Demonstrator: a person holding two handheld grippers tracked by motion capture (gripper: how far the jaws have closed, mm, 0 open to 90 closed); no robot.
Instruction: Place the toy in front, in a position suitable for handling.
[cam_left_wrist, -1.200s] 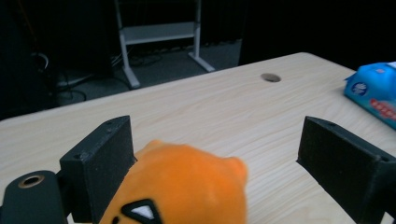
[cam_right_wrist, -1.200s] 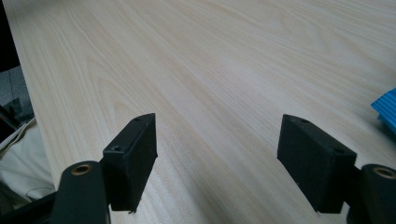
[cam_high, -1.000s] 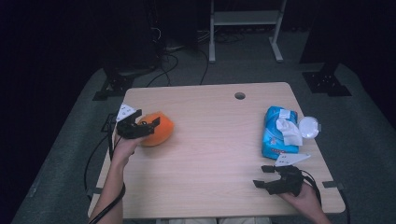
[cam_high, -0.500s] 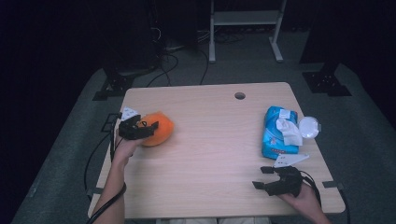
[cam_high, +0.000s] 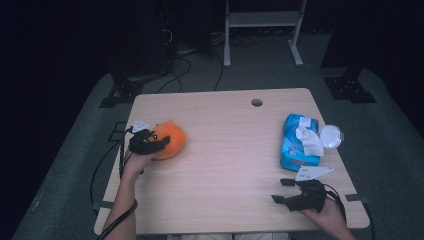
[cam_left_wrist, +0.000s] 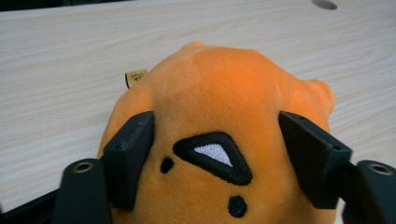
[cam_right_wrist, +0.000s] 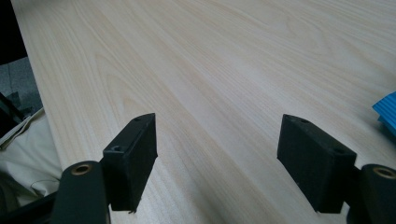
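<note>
Left gripper (cam_left_wrist: 217, 154): jaws just closing, now pinching the orange plush toy (cam_high: 169, 140) at the table's (cam_high: 225, 165) left edge; right gripper (cam_right_wrist: 224, 154) parted, empty, near edge; risk: soft stuffing yields, so the toy may slip or sag when lifted.

Looks like a lab recording bay, not a home: a lone light-wood table (cam_high: 225, 150) with a cable hole (cam_high: 257, 102) on grey carpet, dark surroundings. Behind the table: loose cables (cam_high: 185, 60), a white metal stand (cam_high: 260, 30). Black floor brackets (cam_high: 350, 87) flank its far corners.
</note>
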